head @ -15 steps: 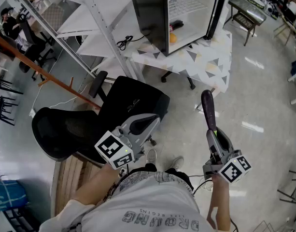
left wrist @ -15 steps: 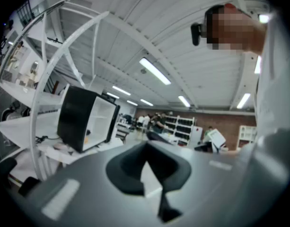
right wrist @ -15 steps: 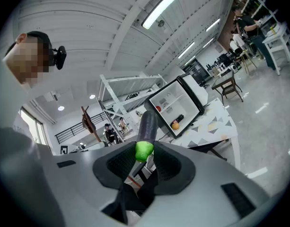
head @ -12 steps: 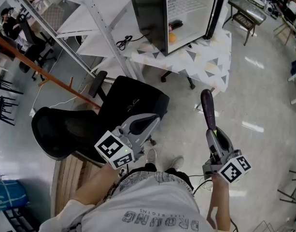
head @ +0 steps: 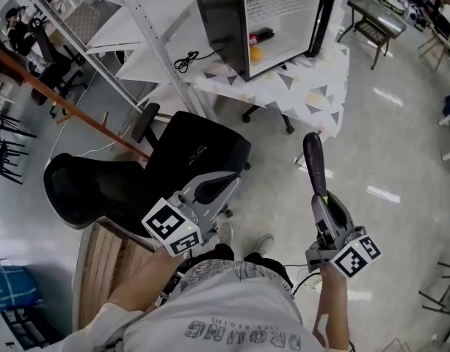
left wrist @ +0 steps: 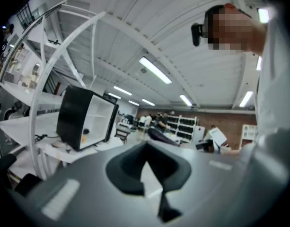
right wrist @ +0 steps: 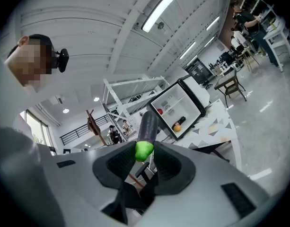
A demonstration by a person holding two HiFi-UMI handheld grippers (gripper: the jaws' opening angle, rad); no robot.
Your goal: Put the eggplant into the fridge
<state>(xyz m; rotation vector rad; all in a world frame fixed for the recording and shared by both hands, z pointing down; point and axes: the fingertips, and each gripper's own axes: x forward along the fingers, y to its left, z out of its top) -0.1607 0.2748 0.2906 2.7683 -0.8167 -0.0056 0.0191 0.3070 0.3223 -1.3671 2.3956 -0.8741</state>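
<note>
A long dark purple eggplant (head: pixel 313 163) with a green stem end (right wrist: pixel 144 150) sticks out forward from my right gripper (head: pixel 320 200), which is shut on that stem end. The eggplant (right wrist: pixel 148 124) points toward the black mini fridge (head: pixel 276 20), far ahead on a table, with its door (head: pixel 326 9) swung open. On its white shelves sit an orange fruit (head: pixel 255 52) and a dark item (head: pixel 261 34). My left gripper (head: pixel 232 180) is held level over a chair, shut and empty; in the left gripper view the gripper (left wrist: pixel 152 181) frames the fridge (left wrist: pixel 85 117).
The table (head: pixel 313 86) has a cloth with a triangle pattern. A black office chair (head: pixel 195 156) stands between me and the table. White metal shelving (head: pixel 147 28) runs along the left, a wooden bench (head: pixel 100 270) is at lower left, and a small metal bench (head: pixel 375 17) stands at the right rear.
The whole scene has slid slightly up and left in the head view. Both grippers keep their pose, and the eggplant stays in the right one.
</note>
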